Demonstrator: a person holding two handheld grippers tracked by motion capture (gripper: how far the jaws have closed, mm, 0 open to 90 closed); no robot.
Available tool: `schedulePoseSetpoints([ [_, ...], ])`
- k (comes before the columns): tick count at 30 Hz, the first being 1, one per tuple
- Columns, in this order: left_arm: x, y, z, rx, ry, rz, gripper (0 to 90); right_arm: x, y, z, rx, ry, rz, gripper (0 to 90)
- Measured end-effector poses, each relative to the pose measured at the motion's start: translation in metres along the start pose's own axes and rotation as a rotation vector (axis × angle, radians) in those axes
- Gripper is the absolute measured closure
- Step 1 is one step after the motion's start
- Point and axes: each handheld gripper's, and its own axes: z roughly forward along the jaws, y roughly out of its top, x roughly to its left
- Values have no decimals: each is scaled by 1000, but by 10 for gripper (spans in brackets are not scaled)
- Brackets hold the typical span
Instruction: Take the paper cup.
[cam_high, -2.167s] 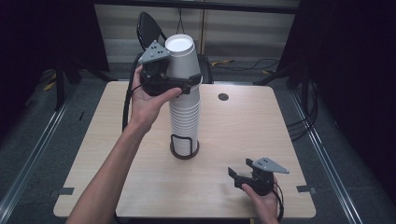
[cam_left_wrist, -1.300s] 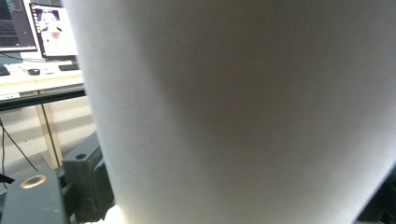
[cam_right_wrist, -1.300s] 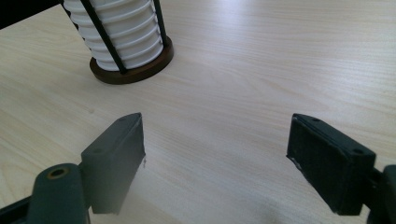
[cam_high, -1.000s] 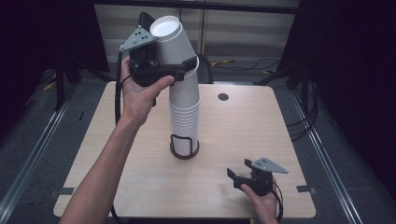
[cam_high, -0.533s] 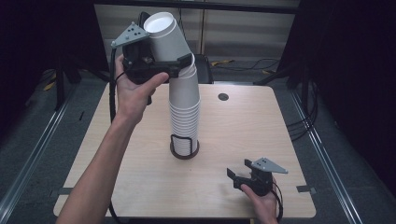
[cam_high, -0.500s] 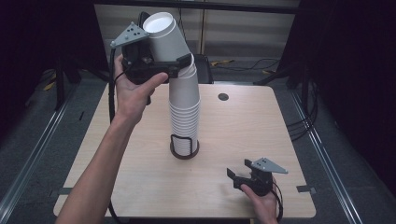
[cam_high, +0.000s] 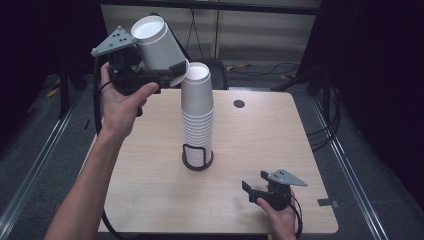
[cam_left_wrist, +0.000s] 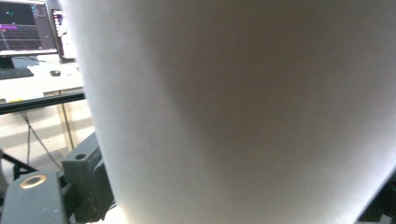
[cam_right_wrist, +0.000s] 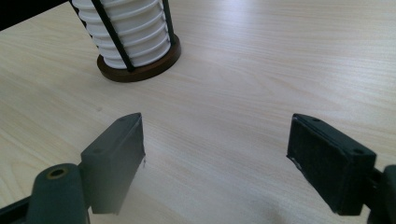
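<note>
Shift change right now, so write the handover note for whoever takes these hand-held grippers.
Left hand-held gripper: shut on one white paper cup, held tilted in the air, up and left of the stack and clear of it.
Right hand-held gripper: open, nothing in it, low over the table near its front right corner.
Cup stack: upright in its dark holder at mid table.
Done: one cup is off the stack.
Left: set that cup down; the rest remain stacked.

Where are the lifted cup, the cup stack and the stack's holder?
lifted cup (cam_high: 159, 46), high view, on its white side wall.
cup stack (cam_high: 197, 107), high view, on the top cup's wall.
holder (cam_right_wrist: 142, 71), right gripper view, on its brown base rim.
</note>
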Motion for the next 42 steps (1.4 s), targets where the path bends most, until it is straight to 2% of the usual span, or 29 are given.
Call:
schedulePoseSetpoints([
  [4,9,-7,-11,-1,13,-16,112,1,0,1,0,1,-7,183],
  [7,16,-11,-17,8,12,-10,111,1,0,1,2,2,-6,183],
  [10,20,-15,-20,17,32,-21,111,2,0,1,6,4,-8,183],
  [16,28,-34,-26,56,75,-3,110,3,0,1,7,-1,-13,184],
  [18,29,-41,-27,66,68,-9,110,4,0,2,5,-1,-25,184],
  [22,28,-52,-29,88,80,14,110,7,0,2,-1,-3,-33,186],
  [23,27,-60,-30,87,78,-2,110,8,0,2,-5,-6,-33,186],
  [27,24,-73,-33,116,70,17,109,8,0,3,-6,1,-37,193],
  [32,20,-85,-39,116,65,11,110,9,0,3,-7,10,-33,239],
  [33,17,-92,-42,125,72,17,110,9,0,3,-5,16,-30,253],
  [34,17,-92,-42,125,72,17,109,9,0,3,-5,16,-30,253],
  [37,11,-107,-47,89,82,46,109,10,0,5,-5,34,-32,273],
  [39,9,-111,-48,92,77,48,109,11,-1,5,-7,37,-36,275],
  [40,6,-119,-48,92,49,31,109,11,0,5,-8,30,-39,280],
  [42,4,-122,-48,100,41,28,109,12,0,5,-13,38,-32,288],
])
